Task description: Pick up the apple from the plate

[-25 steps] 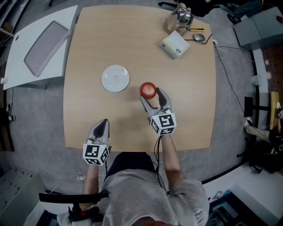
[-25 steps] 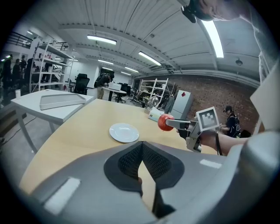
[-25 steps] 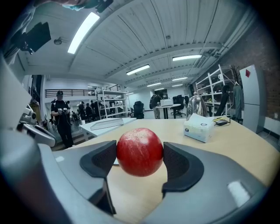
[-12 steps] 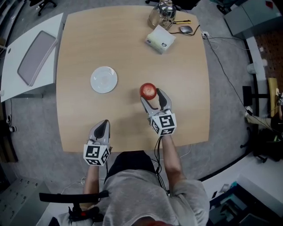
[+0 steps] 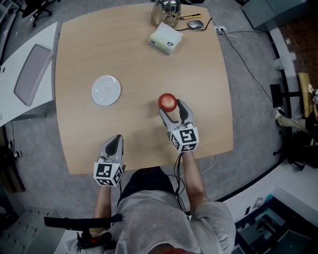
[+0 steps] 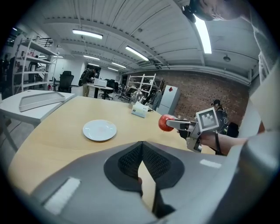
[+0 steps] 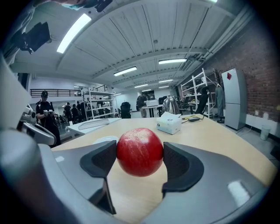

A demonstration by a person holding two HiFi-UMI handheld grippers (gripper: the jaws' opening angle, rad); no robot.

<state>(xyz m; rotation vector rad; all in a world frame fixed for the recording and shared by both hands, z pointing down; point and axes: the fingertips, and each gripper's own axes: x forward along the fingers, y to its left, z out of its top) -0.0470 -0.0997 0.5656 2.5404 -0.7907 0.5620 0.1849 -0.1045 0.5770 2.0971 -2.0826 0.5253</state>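
Observation:
A red apple (image 5: pixel 167 101) hangs above the wooden table (image 5: pixel 139 59), clamped between the jaws of my right gripper (image 5: pixel 169 104). In the right gripper view the apple (image 7: pixel 139 151) fills the gap between both pads and touches each. The white plate (image 5: pixel 106 90) lies bare on the table to the left, well apart from the apple; it also shows in the left gripper view as a plate (image 6: pixel 99 130). My left gripper (image 5: pixel 114 142) hovers at the table's near edge with its jaws closed together and nothing between them.
A white box (image 5: pixel 164 39), a metal kettle (image 5: pixel 165 11) and a computer mouse (image 5: pixel 195 24) sit at the table's far edge. A white side table with a grey tray (image 5: pixel 32 73) stands to the left. Cables trail on the floor at the right.
Both grippers and the apple keep their places in the view. The table, plate and far objects have slid left and up, as the head camera shifted.

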